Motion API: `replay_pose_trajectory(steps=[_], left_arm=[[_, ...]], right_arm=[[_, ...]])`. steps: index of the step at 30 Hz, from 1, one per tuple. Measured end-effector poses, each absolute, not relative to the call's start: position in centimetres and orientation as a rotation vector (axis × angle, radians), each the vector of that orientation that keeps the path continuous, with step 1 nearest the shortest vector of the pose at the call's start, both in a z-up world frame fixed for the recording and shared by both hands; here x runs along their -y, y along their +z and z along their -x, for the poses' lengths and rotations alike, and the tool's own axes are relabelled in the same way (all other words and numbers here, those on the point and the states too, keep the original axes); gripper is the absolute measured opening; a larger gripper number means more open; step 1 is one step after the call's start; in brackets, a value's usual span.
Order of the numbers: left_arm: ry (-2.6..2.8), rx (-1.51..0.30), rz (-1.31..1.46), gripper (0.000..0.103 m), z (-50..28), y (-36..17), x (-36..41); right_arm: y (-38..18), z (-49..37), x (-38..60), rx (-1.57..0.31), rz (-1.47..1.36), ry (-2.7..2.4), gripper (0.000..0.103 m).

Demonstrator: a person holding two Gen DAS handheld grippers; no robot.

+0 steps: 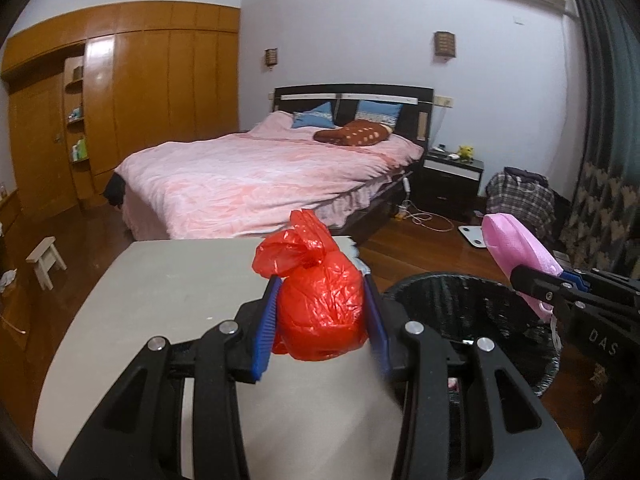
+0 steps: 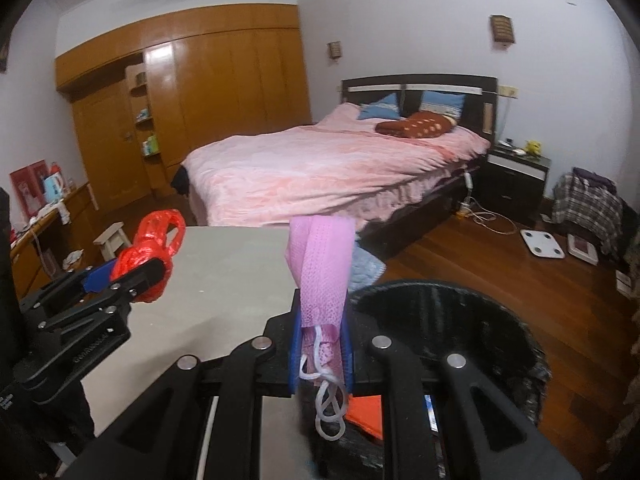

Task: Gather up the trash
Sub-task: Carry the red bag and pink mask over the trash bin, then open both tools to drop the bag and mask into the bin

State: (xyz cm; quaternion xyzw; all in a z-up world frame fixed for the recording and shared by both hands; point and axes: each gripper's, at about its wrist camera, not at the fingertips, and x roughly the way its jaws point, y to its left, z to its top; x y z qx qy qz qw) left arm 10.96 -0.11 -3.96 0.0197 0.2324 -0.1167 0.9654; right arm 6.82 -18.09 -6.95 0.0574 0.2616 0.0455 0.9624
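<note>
My left gripper (image 1: 322, 312) is shut on a knotted red plastic bag (image 1: 320, 300) and holds it over the right edge of a grey table (image 1: 160, 300). The bag also shows in the right wrist view (image 2: 150, 256). My right gripper (image 2: 322, 344) is shut on a folded pink face mask (image 2: 322, 272) with white ear loops hanging down. The mask also shows in the left wrist view (image 1: 516, 248), above a black bin (image 1: 460, 308). The bin (image 2: 448, 320) stands to the right of the table, lined with a black bag, with some trash inside.
A bed with a pink cover (image 1: 260, 176) stands behind the table. A wooden wardrobe (image 1: 120, 100) lines the left wall. A small white stool (image 1: 44, 260) is on the floor at left. A nightstand (image 1: 450, 176), a white scale (image 2: 542, 244) and a plaid bag (image 2: 588, 204) are at right.
</note>
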Motion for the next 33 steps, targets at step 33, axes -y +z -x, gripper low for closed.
replay_pose_trajectory(steps=[33], left_arm=[[-0.550, -0.530, -0.162, 0.039, -15.9, -10.5, 16.6]], right_arm=[[-13.4, -8.1, 30.9, -0.636, -0.162, -0.142, 0.016]])
